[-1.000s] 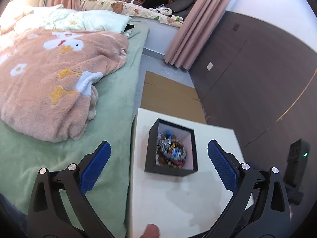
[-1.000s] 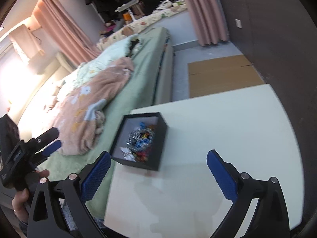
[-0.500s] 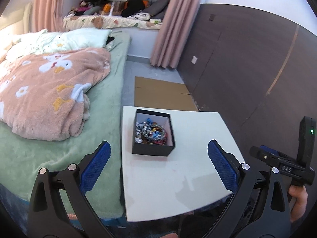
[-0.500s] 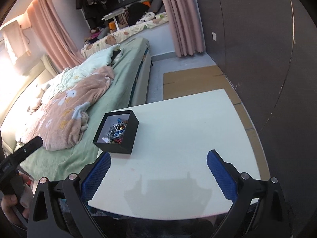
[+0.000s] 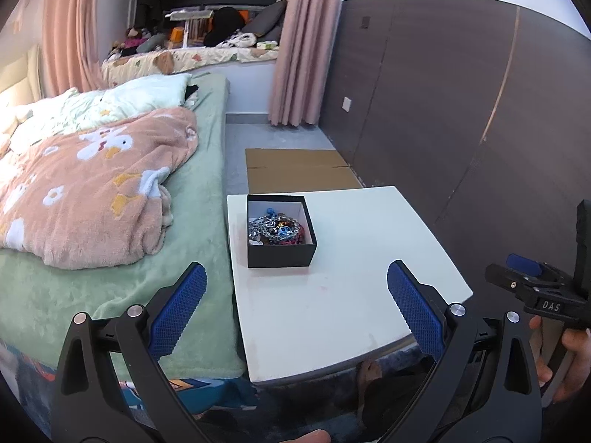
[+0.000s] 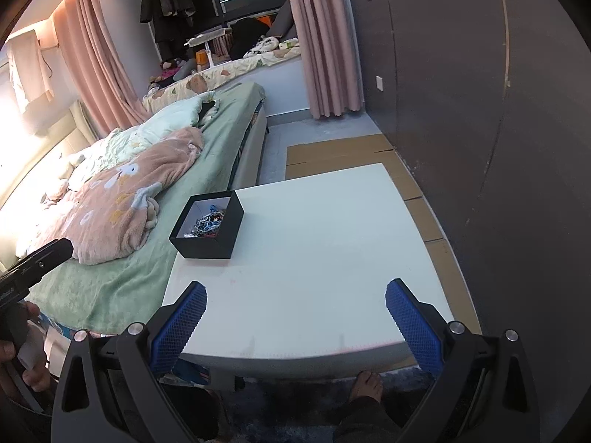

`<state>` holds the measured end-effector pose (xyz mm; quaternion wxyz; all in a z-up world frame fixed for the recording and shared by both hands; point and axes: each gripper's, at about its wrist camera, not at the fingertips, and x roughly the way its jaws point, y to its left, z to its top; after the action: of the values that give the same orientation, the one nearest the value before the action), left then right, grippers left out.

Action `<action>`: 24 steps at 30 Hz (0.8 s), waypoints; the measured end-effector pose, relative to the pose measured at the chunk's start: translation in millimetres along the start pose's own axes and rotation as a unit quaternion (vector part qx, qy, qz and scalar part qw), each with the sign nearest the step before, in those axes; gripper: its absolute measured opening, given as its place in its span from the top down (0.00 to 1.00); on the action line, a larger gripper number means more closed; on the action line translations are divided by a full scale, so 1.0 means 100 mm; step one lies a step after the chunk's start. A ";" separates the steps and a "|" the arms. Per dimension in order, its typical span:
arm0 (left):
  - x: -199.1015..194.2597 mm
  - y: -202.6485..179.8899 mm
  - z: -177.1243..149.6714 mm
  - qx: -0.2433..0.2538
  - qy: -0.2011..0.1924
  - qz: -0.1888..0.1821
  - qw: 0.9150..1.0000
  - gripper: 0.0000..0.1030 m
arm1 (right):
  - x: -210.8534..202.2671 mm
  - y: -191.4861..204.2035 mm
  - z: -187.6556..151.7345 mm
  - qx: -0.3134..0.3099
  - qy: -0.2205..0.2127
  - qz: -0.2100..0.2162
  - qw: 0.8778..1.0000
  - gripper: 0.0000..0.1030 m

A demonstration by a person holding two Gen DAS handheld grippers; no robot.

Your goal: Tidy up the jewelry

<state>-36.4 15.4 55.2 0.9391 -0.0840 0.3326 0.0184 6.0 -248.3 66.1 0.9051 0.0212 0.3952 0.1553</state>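
Box: black box (image 5: 280, 234) stands open-topped at the tabletop's (image 5: 343, 295) far-left corner, beside the bed (image 5: 110, 277).
Jewelry: tangled heap (image 5: 275, 229) inside the box.
Left gripper (image 5: 295, 306): spread wide, empty; box directly ahead, nearer arm.
Right gripper (image 6: 295, 313): spread wide, empty; box ahead-left, well apart.
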 end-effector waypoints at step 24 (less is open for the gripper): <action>-0.11 -0.06 0.05 0.014 -0.021 -0.006 1.000 0.05 | -0.24 -0.08 -0.05 0.017 -0.019 -0.032 0.999 0.07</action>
<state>-41.4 10.3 66.9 0.9470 -0.0723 0.3129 0.0093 -10.8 -263.3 78.7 0.9166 0.0266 0.3807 0.1190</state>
